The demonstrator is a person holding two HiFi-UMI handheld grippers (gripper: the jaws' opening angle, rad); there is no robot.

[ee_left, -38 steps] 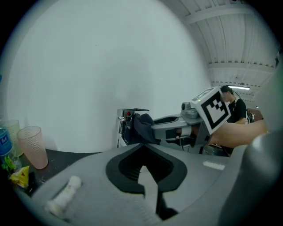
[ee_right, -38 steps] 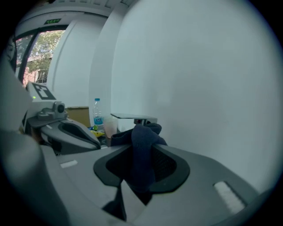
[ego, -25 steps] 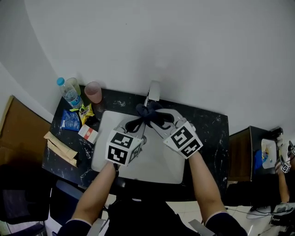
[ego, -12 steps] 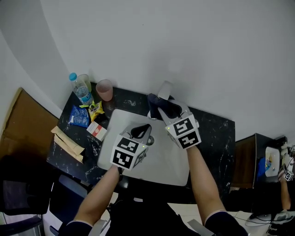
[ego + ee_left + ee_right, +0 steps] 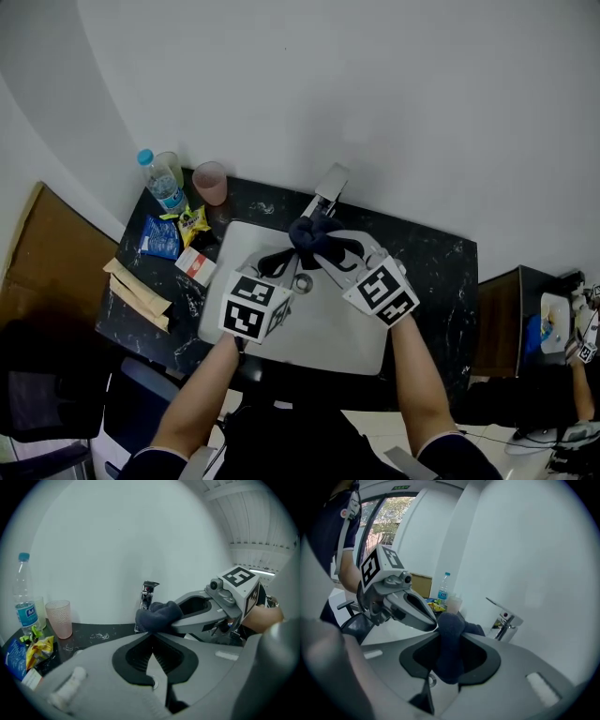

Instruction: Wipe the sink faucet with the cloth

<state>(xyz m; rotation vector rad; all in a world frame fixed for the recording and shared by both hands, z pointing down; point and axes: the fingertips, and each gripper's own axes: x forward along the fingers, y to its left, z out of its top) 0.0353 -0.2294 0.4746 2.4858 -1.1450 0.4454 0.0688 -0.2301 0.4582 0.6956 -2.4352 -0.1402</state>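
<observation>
The chrome faucet (image 5: 329, 185) stands at the back rim of the white sink (image 5: 352, 342). A dark blue cloth (image 5: 312, 234) hangs bunched just in front of the faucet, above the basin. My right gripper (image 5: 451, 632) is shut on the cloth (image 5: 450, 648), which runs down between its jaws. My left gripper (image 5: 151, 632) is shut, its tips touching the underside of the cloth (image 5: 158, 615) without clearly pinching it. In the left gripper view the faucet (image 5: 147, 595) rises right behind the cloth. The faucet (image 5: 506, 618) lies to the right in the right gripper view.
On the black counter (image 5: 441, 272), left of the sink, are a water bottle (image 5: 157, 184), a pink cup (image 5: 211, 180), snack packets (image 5: 164, 236) and brown paper bags (image 5: 136, 291). A white wall runs close behind the faucet. A dark chair (image 5: 56, 412) stands at the lower left.
Half a second ago the right gripper held the cloth up against the faucet; it has drawn back over the basin. The left gripper has moved up to touch the cloth.
</observation>
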